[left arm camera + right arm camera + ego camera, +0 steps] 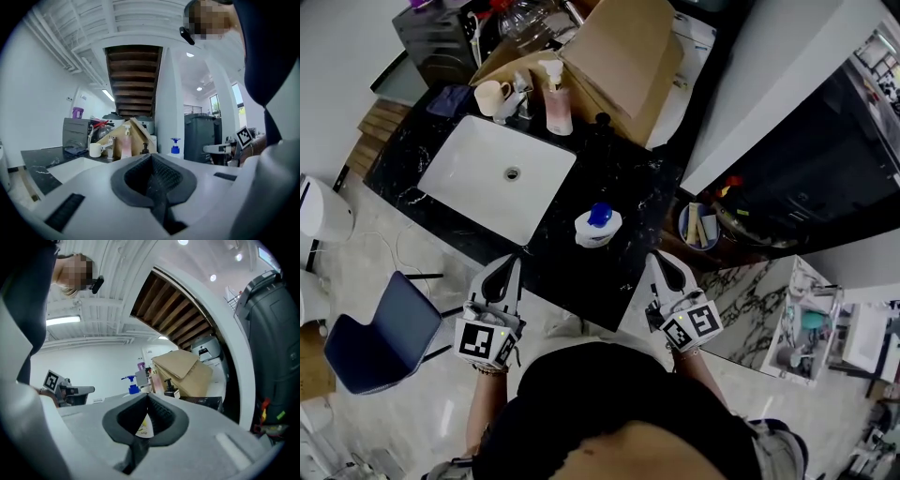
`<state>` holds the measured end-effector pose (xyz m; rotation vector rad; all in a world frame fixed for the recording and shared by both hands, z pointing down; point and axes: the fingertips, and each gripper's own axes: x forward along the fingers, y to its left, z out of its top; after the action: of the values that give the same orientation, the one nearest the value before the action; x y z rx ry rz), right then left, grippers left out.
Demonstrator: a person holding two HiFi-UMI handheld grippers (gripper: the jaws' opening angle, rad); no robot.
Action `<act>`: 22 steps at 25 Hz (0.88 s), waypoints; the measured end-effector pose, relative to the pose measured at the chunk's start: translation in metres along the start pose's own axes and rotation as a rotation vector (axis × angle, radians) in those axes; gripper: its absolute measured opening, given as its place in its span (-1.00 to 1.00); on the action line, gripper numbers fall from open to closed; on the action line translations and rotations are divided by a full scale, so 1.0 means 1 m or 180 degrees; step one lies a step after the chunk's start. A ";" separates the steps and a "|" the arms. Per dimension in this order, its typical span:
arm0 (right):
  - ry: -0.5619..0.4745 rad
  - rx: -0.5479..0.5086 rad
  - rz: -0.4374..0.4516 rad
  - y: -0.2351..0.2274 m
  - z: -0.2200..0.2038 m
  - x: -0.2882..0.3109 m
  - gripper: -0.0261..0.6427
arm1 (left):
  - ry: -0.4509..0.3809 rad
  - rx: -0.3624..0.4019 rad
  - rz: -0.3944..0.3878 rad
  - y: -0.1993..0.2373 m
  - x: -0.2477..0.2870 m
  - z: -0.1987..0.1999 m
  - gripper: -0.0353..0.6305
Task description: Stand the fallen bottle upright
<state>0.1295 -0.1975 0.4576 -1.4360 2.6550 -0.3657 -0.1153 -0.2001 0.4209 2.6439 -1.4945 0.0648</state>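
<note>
So the white plastic pump bottle with the blue pump head (598,227) sits near the front edge of the black marble counter (649,183), just off the front right corner of the white rectangular sink (469,173). Your head view looks straight down on the pump, and both gripper views show the blue head pointing up. To me it already looks upright, not fallen.

Handling-wise, I'd guess it's fairly light, with smooth, slightly squashy walls that could slip under hard pads. It looks squat, so it shouldn't tip easily. If you do need to grab it, take it round the middle of the body. I'd leave the pump alone, since it probably wobbles or pushes down.

Your left gripper (514,262) and right gripper (662,260) hang at the counter's front edge, either side of the bottle and apart from it. Both are pinched fully together with nothing in them. The white and yellow sliver behind the right one's pads looks like the bottle's label further off, not something held.
</note>
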 end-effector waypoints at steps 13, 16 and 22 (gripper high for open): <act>0.0224 -0.0049 -0.0221 -0.007 -0.016 0.006 -0.91 | 0.0055 -0.0328 0.0177 -0.004 -0.010 -0.026 -0.88; 0.0252 -0.0036 -0.0261 -0.008 -0.019 0.005 -0.91 | 0.0048 -0.0371 0.0167 -0.004 -0.009 -0.029 -0.88; 0.0264 -0.0041 -0.0296 -0.009 -0.021 0.005 -0.91 | 0.0023 -0.0369 0.0123 -0.008 -0.007 -0.024 -0.88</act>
<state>0.1298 -0.2025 0.4799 -1.5858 2.6649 -0.4261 -0.1119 -0.1873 0.4432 2.5221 -1.4994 -0.0092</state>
